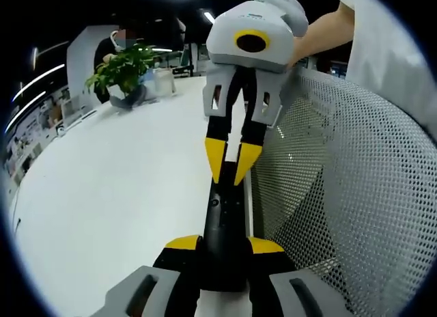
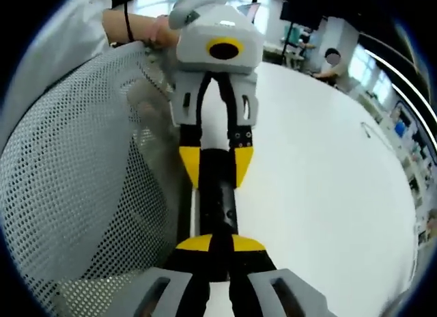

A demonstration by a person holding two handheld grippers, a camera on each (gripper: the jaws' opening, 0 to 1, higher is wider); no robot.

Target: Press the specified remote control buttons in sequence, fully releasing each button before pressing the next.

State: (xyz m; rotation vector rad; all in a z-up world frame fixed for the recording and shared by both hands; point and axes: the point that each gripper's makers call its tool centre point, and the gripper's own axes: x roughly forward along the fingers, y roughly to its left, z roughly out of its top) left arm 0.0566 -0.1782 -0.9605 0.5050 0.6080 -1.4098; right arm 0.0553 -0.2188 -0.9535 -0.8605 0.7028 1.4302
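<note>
Left gripper view: left claw (image 1: pixel 222 252) clamps the near end of the black remote (image 1: pixel 224 225), held over the white worktop (image 1: pixel 116 194). Right claw (image 1: pixel 231 168) nips the far end, beside a mesh basket (image 1: pixel 348 187).

Right gripper view: right claw (image 2: pixel 220 247) looks nearly closed around the remote (image 2: pixel 220 201), left claw (image 2: pixel 216 165) gripping opposite. Looks like a press in progress; next, release fully.
</note>
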